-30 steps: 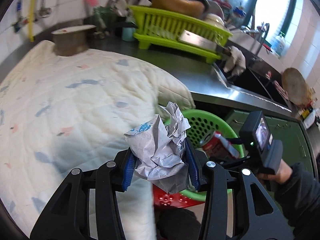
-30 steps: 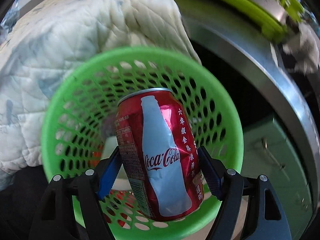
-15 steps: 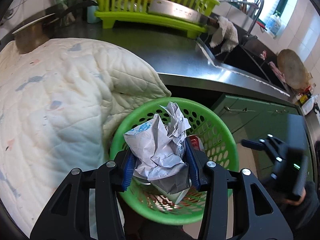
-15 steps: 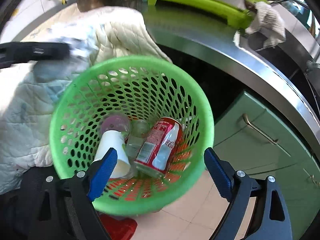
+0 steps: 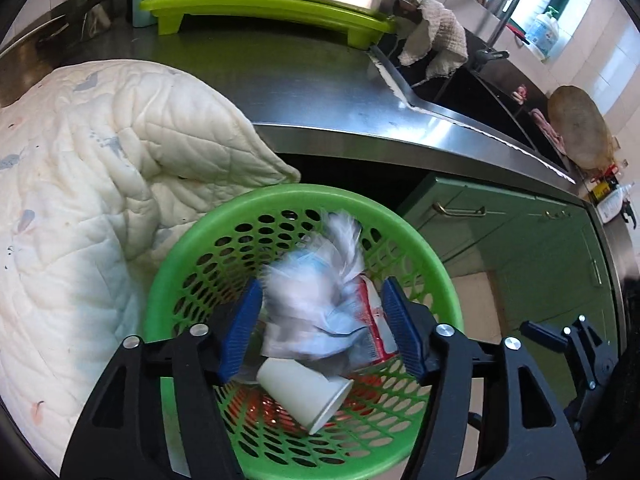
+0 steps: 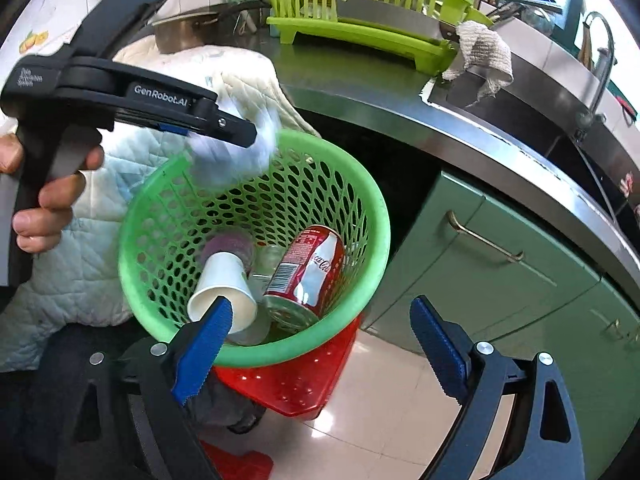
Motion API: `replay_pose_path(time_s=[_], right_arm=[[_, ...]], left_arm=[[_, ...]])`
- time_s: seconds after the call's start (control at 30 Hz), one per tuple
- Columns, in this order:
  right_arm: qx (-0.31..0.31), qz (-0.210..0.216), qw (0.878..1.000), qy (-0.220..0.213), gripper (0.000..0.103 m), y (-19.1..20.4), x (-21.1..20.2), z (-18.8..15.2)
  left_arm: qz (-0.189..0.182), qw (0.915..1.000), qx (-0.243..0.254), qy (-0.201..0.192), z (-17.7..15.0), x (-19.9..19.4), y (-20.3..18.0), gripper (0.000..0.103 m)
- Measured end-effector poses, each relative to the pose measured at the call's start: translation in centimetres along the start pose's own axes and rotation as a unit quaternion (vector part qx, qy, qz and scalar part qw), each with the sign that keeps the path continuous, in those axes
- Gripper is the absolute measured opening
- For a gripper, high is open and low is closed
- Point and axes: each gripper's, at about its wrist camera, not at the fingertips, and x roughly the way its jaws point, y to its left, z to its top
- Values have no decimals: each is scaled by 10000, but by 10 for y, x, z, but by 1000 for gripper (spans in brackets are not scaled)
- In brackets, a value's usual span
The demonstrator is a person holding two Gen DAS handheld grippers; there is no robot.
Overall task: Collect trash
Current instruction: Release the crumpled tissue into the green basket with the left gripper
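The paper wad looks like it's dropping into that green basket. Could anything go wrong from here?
Perhaps. The crumpled paper is blurred between the open left gripper, near the green basket rim in the right view, so it might clip the edge and fall outside. The basket seems perched on a red stool, so a bump could tip it, spilling the can and paper cup. The right gripper hangs open close by.

Your way into the green basket point(image 6: 372, 216) is from above; its mouth is open. A blurred paper wad point(image 5: 320, 300) hangs over it. Quilt point(image 5: 100, 200) crowds one side, counter edge point(image 5: 400, 136) another.
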Motion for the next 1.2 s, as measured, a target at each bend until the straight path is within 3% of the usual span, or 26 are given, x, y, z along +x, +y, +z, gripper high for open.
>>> replay_pose_path(time_s=[0.3,0.63,0.87,1.2], right_arm=[[253,207,9993,-197,88,7,-12,0],[284,512,9973,-438,88,35,-29,17],[236,771,9951,-576,90,62,-38,33],[-148,1074,9910,-786,91,117,-54,57]], left_arm=[[42,9997,-82,-247,-10,-37,8,68],[637,9939,-197,-877,-37,-119,31,83],[1144,9843,-596,-1207,-67,-170,66,93],[1817,9637,-1016,-1672,-117,-240,105,98]])
